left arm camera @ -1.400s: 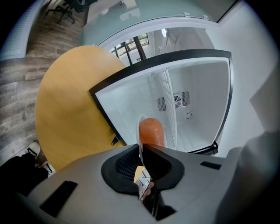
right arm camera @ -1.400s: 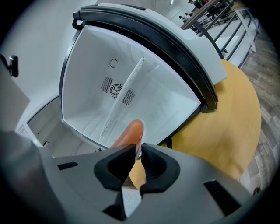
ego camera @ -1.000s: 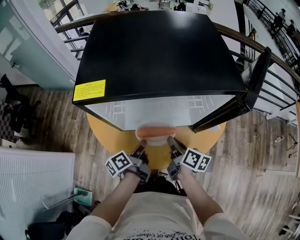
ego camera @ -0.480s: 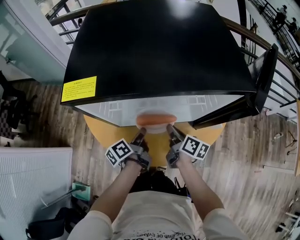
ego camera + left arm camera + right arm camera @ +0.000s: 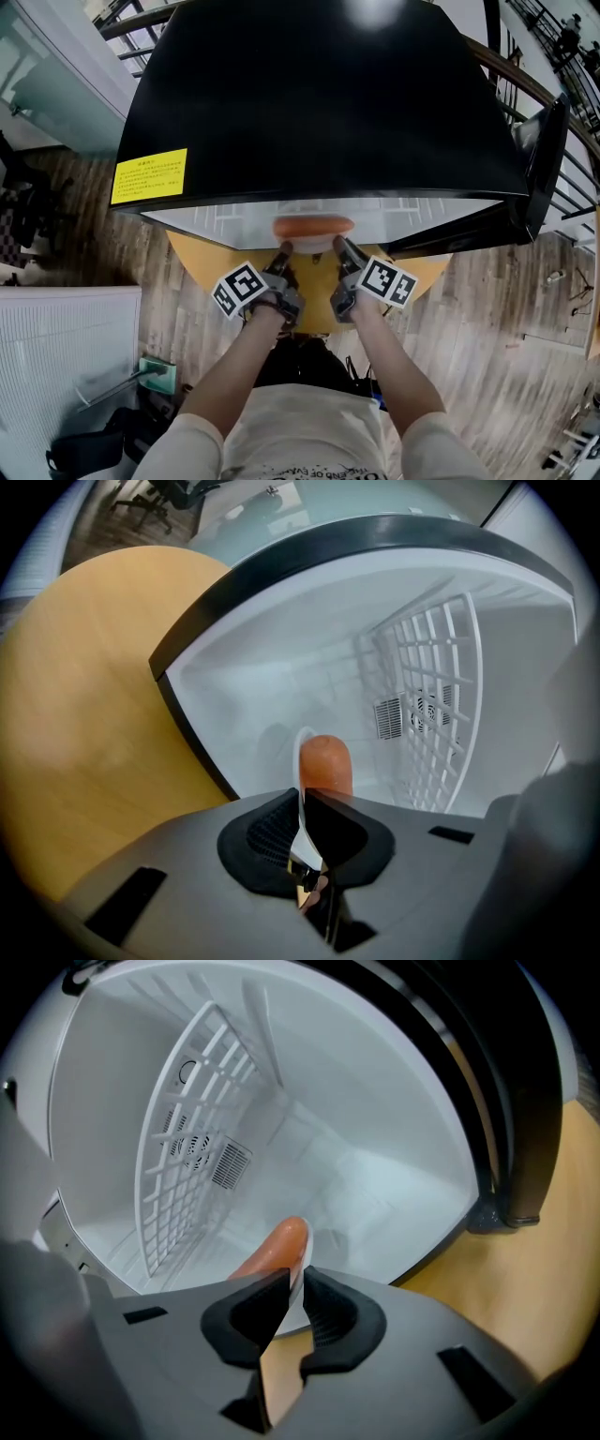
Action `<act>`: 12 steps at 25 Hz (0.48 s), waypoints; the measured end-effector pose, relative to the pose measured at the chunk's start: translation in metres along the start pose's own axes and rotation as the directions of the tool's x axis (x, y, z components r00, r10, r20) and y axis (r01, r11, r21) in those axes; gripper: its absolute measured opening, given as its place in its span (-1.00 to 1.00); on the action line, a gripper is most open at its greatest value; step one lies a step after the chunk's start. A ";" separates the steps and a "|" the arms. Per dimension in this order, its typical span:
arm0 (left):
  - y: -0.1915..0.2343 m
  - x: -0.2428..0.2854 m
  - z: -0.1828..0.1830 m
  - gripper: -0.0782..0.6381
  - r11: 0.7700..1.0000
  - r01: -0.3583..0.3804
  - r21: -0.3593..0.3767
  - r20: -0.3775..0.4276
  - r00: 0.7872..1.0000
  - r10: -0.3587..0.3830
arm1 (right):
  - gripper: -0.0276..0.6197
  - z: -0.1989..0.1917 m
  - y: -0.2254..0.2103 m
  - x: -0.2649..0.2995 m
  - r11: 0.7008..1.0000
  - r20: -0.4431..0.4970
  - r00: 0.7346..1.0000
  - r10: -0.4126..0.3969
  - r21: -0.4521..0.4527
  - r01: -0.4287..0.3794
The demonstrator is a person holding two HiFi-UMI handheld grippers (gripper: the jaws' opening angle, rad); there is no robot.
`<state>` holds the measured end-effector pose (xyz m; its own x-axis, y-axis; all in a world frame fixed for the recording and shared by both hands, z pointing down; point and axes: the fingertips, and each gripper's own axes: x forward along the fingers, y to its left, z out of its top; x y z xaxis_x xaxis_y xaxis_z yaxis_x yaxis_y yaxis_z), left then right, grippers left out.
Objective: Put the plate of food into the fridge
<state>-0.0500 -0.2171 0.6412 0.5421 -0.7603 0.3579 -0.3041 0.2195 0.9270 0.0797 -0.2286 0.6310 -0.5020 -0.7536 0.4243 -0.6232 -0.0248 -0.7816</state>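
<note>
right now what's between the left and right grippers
A white plate carrying a sausage, its rim pinched by the left gripper on one side and the right gripper on the other. The head view shows this.

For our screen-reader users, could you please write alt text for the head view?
The left gripper and right gripper each clamp one side of a white plate bearing an orange sausage, at the open front of a black fridge on a round wooden table.

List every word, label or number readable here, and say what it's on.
Yellow sticker on the fridge: print too small to read.
Shirt: print cut off at the picture's bottom edge, unreadable.
Nothing else carries text.
</note>
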 end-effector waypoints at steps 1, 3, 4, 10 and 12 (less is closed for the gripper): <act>0.001 0.002 0.000 -0.67 1.000 -0.005 0.001 0.003 1.000 0.005 | -0.73 0.001 -0.002 0.002 1.000 0.002 1.000 -0.005 0.001 0.005; 0.003 0.006 0.001 -0.67 1.000 -0.013 0.002 0.008 1.000 0.013 | -0.73 0.002 -0.006 0.005 1.000 0.007 1.000 -0.015 0.005 0.015; 0.004 0.008 0.001 -0.67 1.000 -0.017 0.001 0.010 1.000 0.017 | -0.73 0.002 -0.007 0.006 1.000 0.009 1.000 -0.020 0.006 0.019; 0.011 0.021 0.005 -0.67 0.999 -0.040 0.004 0.021 0.999 0.040 | -0.72 0.007 -0.015 0.016 0.998 0.026 0.998 -0.060 -0.027 0.061; 0.013 0.024 0.006 -0.67 0.999 -0.047 0.007 0.023 0.999 0.047 | -0.71 0.008 -0.017 0.020 0.996 0.028 0.997 -0.072 -0.044 0.073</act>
<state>-0.0453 -0.2364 0.6613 0.5087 -0.7632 0.3983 -0.3349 0.2508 0.9083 0.0851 -0.2479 0.6490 -0.4393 -0.7677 0.4665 -0.6842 -0.0505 -0.7275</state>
